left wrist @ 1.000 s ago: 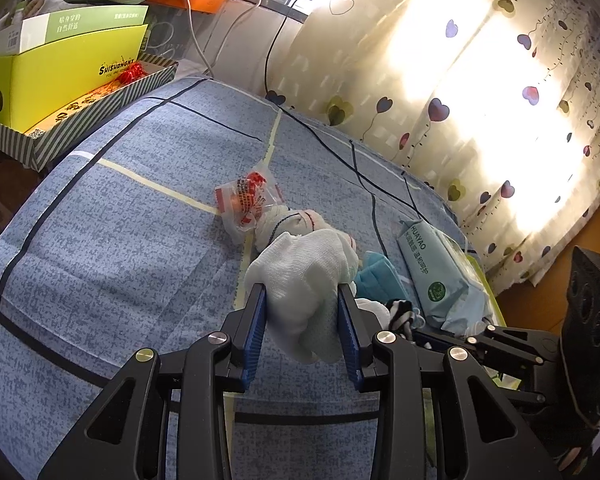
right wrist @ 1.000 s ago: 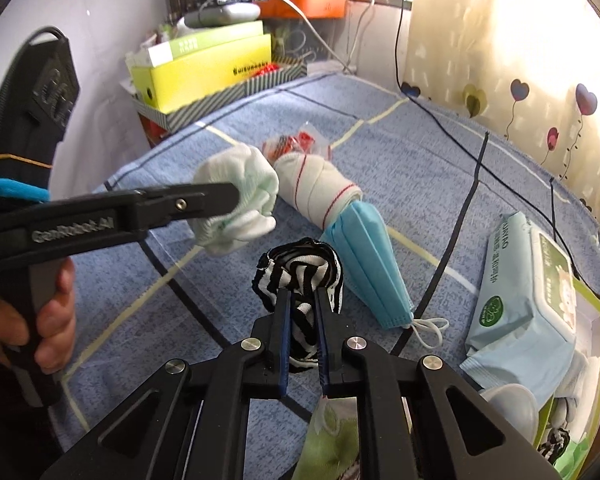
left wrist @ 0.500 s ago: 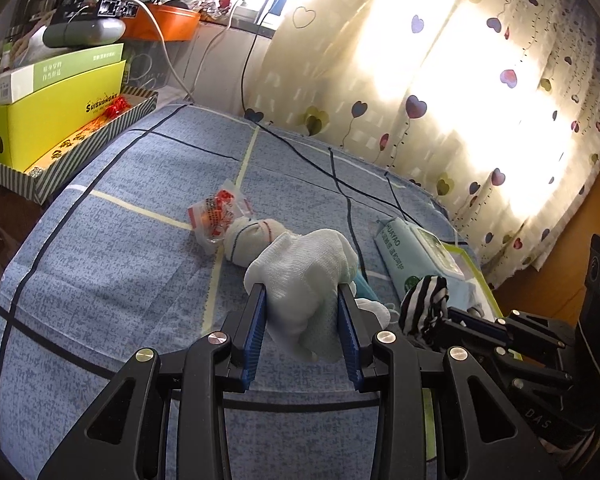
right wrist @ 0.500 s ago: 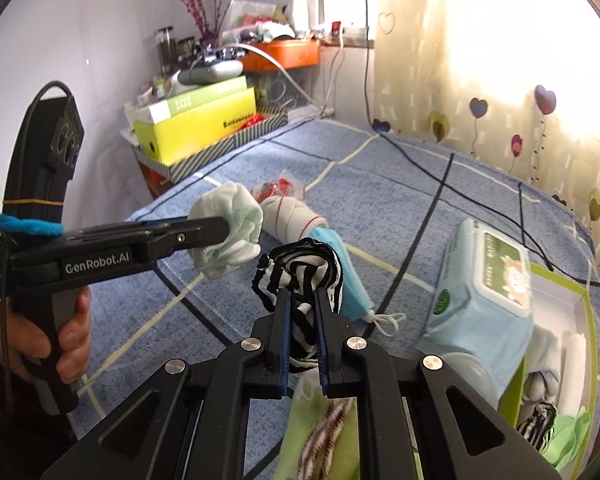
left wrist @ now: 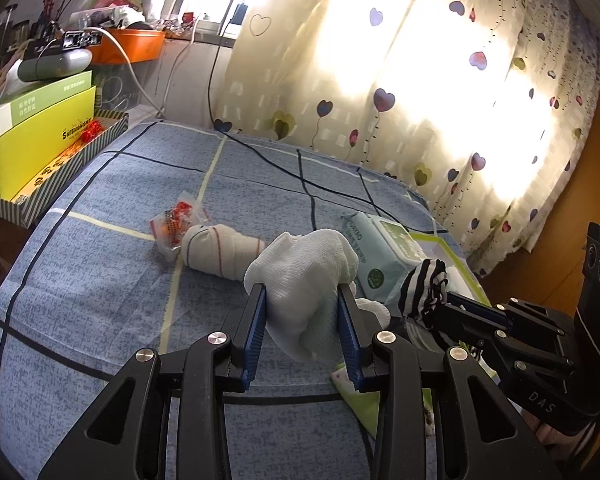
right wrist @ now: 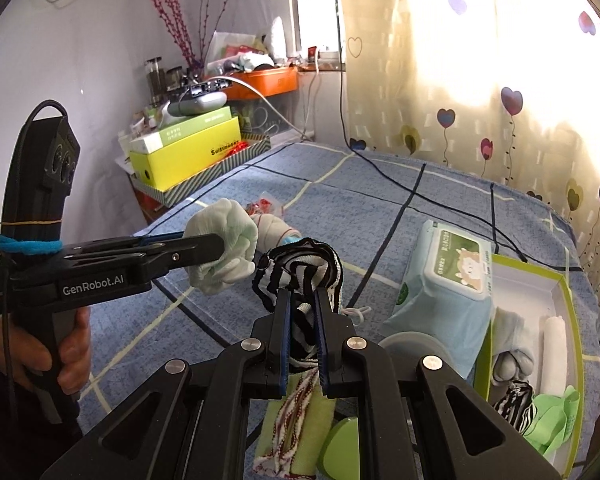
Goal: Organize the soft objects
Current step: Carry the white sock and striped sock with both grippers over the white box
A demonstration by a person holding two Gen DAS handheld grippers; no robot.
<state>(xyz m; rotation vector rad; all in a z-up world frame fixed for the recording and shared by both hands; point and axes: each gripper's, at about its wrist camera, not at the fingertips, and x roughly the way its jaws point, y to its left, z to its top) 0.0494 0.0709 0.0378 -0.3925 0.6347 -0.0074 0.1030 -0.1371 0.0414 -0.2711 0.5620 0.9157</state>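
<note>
At four o'clock, the green-rimmed white box (right wrist: 566, 288) holds rolled socks; left tool (left wrist: 304, 320) grips a white sock bundle (left wrist: 304, 276), right tool (right wrist: 302, 320) a black-and-white striped sock (right wrist: 300, 264).

Two grippers: the left gripper (left wrist: 303, 312) and the right gripper (right wrist: 302, 322). One white sock bundle (left wrist: 306, 280), one striped sock bundle (right wrist: 302, 266), one rolled white sock with red bands (left wrist: 220, 250). One pack of wet wipes (right wrist: 446, 276). One snack packet (left wrist: 176, 222). One green-rimmed box (right wrist: 572, 320). One yellow box (right wrist: 188, 156). One orange tray (right wrist: 268, 80).
</note>
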